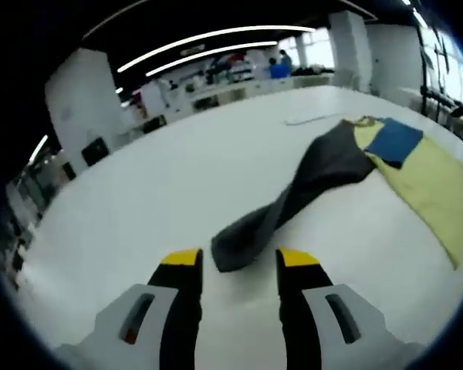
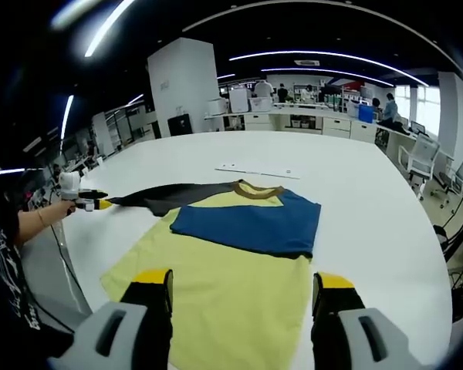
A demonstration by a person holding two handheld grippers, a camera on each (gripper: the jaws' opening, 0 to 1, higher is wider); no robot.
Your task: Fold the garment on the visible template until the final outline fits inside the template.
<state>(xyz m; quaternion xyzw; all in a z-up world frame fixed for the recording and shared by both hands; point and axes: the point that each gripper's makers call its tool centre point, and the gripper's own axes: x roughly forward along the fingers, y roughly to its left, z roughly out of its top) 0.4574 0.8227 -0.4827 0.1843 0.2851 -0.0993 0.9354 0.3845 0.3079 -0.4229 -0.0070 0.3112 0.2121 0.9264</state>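
White and broad, the smooth counter [image 2: 370, 193] carries the work, with an open office of desks, pillars and ceiling strip lights behind it. Spread flat on the counter lies the pale yellow short-sleeved garment with a brown collar [image 2: 224, 293], its body running toward the right gripper [image 2: 247, 289]. One blue sleeve [image 2: 251, 223] is folded inward across the chest, just below the collar. The opposite sleeve, dark grey [image 2: 166, 196], is drawn out sideways and twisted into a narrow band reaching toward the left gripper [image 2: 100, 204], which a person's hand [image 2: 62, 206] holds at the counter's edge in the right gripper view. In the left gripper view the same dark grey sleeve [image 1: 293, 200] runs from the garment [image 1: 424, 185] to a point between the yellow-tipped black jaws of the left gripper [image 1: 239, 258]; those jaws stand apart, and the sleeve end lies in the gap without either tip pressing on it. The right gripper's jaws are wide apart over the yellow hem, holding nothing. Beyond the collar a thin white strip [image 2: 258, 169] lies flat on the counter, apart from the garment.
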